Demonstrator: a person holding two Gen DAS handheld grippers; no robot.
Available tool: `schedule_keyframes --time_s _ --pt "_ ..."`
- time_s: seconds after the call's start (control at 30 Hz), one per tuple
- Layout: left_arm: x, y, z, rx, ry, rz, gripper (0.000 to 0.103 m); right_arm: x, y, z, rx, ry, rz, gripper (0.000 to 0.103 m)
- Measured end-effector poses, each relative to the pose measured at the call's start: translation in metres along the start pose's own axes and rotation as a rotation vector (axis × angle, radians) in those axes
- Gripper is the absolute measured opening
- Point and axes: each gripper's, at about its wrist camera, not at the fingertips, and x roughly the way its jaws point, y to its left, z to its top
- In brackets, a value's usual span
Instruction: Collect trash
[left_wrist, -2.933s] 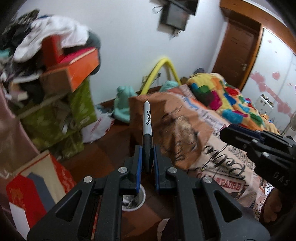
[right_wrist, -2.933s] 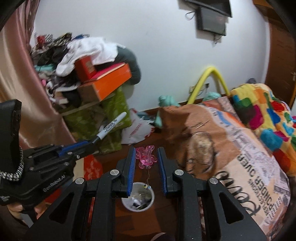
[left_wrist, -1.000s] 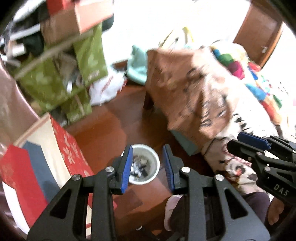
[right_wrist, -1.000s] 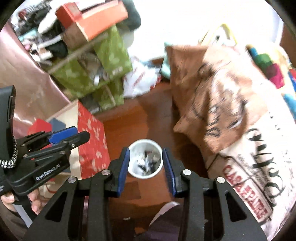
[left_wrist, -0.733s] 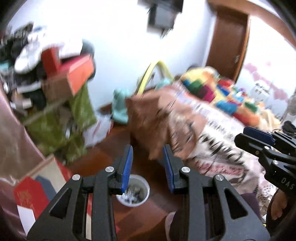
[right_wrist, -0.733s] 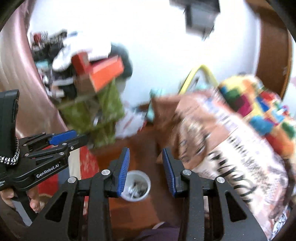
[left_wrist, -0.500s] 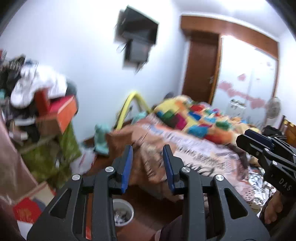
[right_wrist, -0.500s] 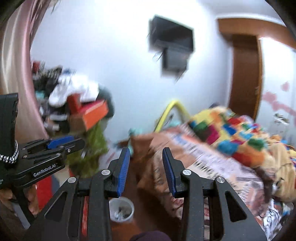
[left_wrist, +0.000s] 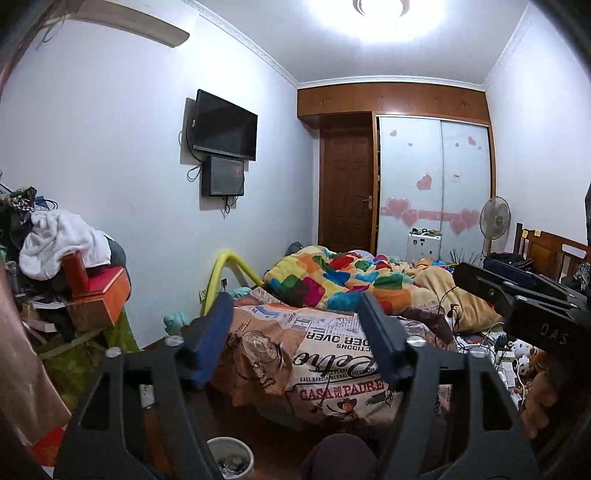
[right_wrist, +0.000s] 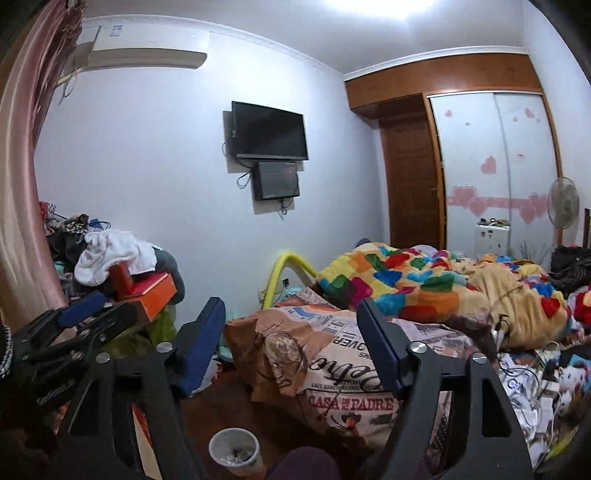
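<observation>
Two black two-finger grippers with blue pads are raised level toward the room. The left gripper (left_wrist: 295, 332) has its jaws spread wide with nothing between them; the right gripper (right_wrist: 291, 336) is likewise spread and empty.

The small white round bin (right_wrist: 235, 456) stands on the dark wooden floor (right_wrist: 229, 391), below and slightly left of both tools, beside the foot of the bed. It holds small scraps.

No loose trash is clearly identifiable; candidate items probably lie among the tangle of white cables and small objects (right_wrist: 532, 380) on the bed's right side, nearer the right gripper. Their long axes cannot be told.

The newspaper-print brown bedcover (right_wrist: 332, 369) overhangs the bed edge just beside the bin. The cluttered pile of boxes and clothes (left_wrist: 74, 280) bounds the left. Open room for moving lies in the floor strip between them.
</observation>
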Motion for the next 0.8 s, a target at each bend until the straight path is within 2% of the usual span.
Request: schedule_keyframes --time_s 0.07,0.1,0.13,0.27,0.8 --pt "-0.004 0.000 -0.004 -0.006 -0.002 0.004 0.093 -0.004 0.003 -0.002 -0.010 -0.001 -0.028 0.085" --pt "-0.007 0.000 -0.006 -0.009 -0.008 0.011 0.094 -0.008 0.003 -0.004 -0.010 -0.006 -0.047 0.096" --pt "-0.009 0.000 -0.007 -0.010 -0.011 0.018 0.095 -0.012 0.003 -0.005 -0.010 -0.016 -0.069 0.103" --pt "-0.010 0.002 -0.012 -0.019 0.000 0.025 0.096 -0.020 0.005 -0.009 -0.035 -0.035 -0.152 0.103" --pt "-0.016 -0.002 -0.022 -0.041 0.028 0.013 0.096 -0.032 -0.008 -0.018 -0.022 0.009 -0.165 0.103"
